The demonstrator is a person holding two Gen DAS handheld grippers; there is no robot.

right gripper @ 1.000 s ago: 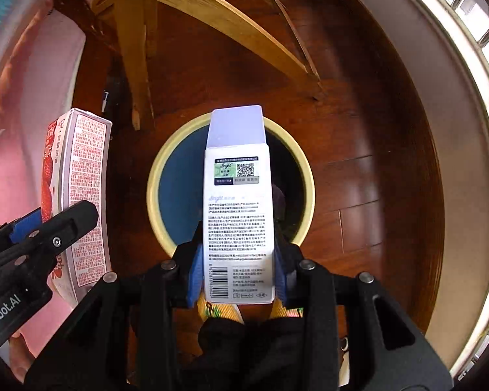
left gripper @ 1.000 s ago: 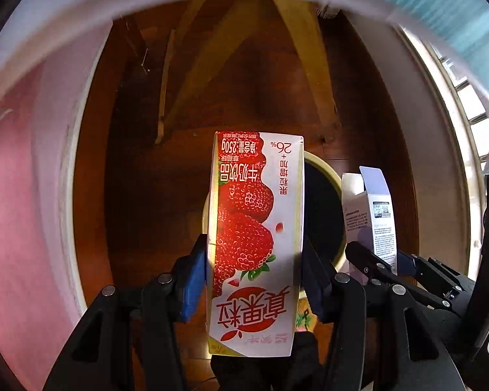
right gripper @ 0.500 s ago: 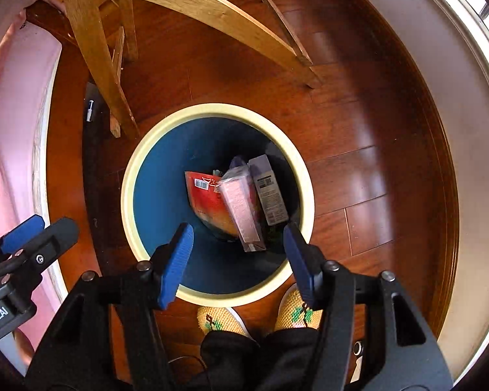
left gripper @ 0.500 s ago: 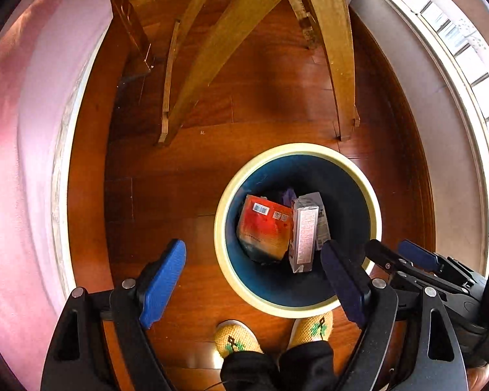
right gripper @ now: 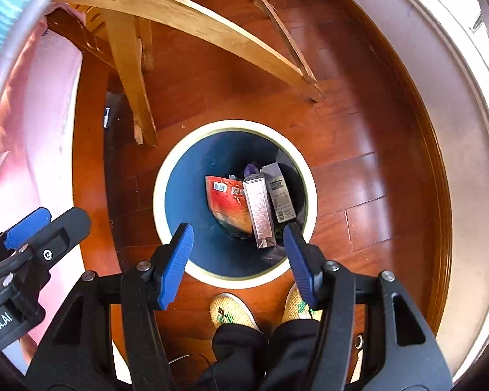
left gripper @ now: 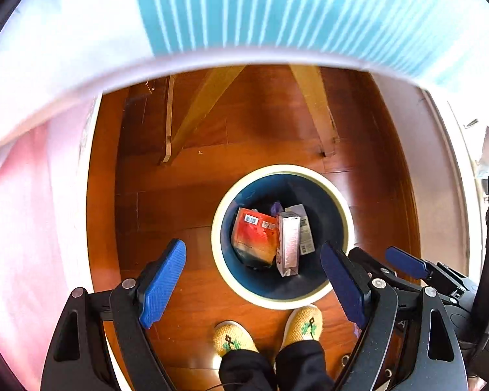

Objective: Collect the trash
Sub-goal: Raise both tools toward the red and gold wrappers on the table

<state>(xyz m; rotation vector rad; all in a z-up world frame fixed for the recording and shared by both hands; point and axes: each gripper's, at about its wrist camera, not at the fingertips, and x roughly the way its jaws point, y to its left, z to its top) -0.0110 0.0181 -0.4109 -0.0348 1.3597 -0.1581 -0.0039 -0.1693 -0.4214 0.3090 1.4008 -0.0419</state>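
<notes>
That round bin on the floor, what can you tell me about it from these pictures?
The bin is round, with a cream rim and a dark blue inside, probably plastic. It stands upright and open on the wooden floor, near a wooden chair leg and just ahead of two slippered feet. Inside lie an orange-red packet, a pink carton leaning on it, and a grey box beside that. Neither hand-held gripper touches it.

I see my right gripper (right gripper: 238,254) spread wide and empty above the bin (right gripper: 166,176), where the pink carton (right gripper: 260,211), grey box (right gripper: 278,198) and red packet (right gripper: 228,205) lie.
</notes>
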